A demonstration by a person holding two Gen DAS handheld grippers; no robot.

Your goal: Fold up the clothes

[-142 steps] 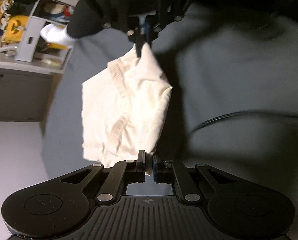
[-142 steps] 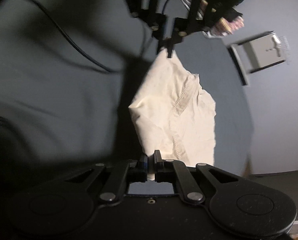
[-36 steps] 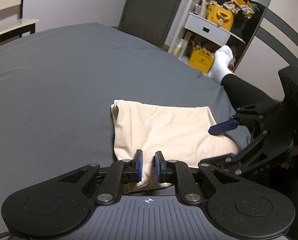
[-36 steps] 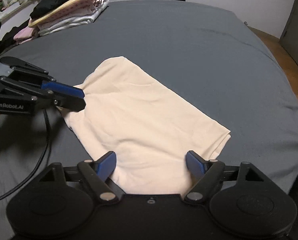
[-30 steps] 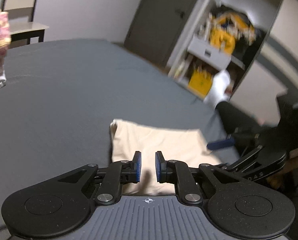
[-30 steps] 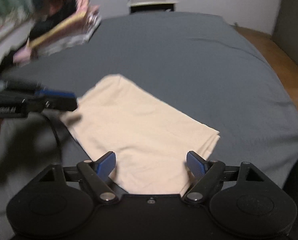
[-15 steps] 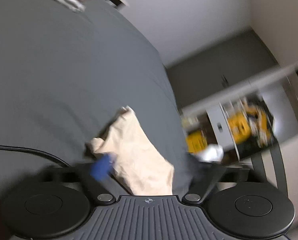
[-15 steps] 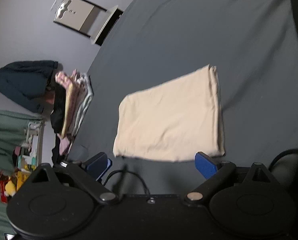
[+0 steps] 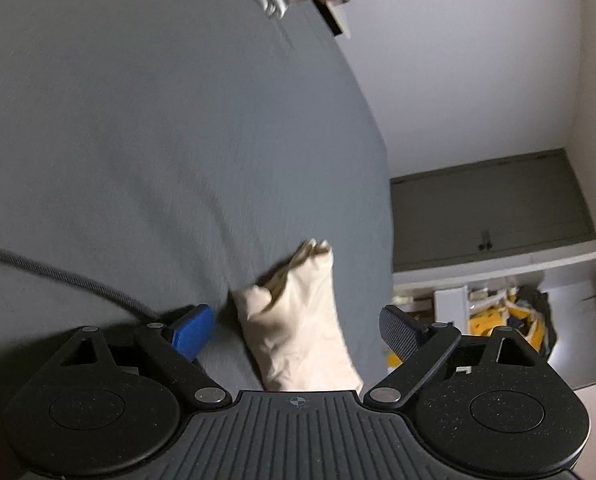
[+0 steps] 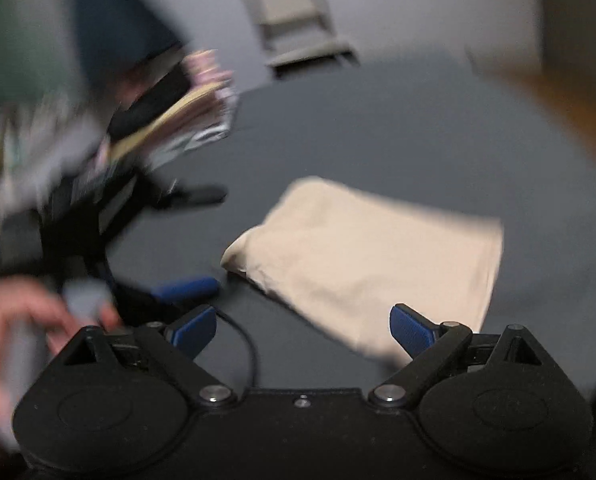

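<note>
Lying folded on the grey bed (image 9: 158,128), cream garment (image 10: 377,256), both claws, left claw (image 9: 296,330) and right claw (image 10: 303,330), spread wide and empty, clothes pile (image 10: 166,120) blurry, garment's near end cut off.

A grey bed (image 10: 377,128) carries the folded cream garment (image 10: 369,256); beyond it, stacked clothes (image 10: 178,116) at the bed's edge.

Both claws are showing matte black linkages with silver screws; the left claw (image 9: 296,326) is wearing one blue pad and one black textured pad, the right claw (image 10: 302,326) two blue ones.
</note>
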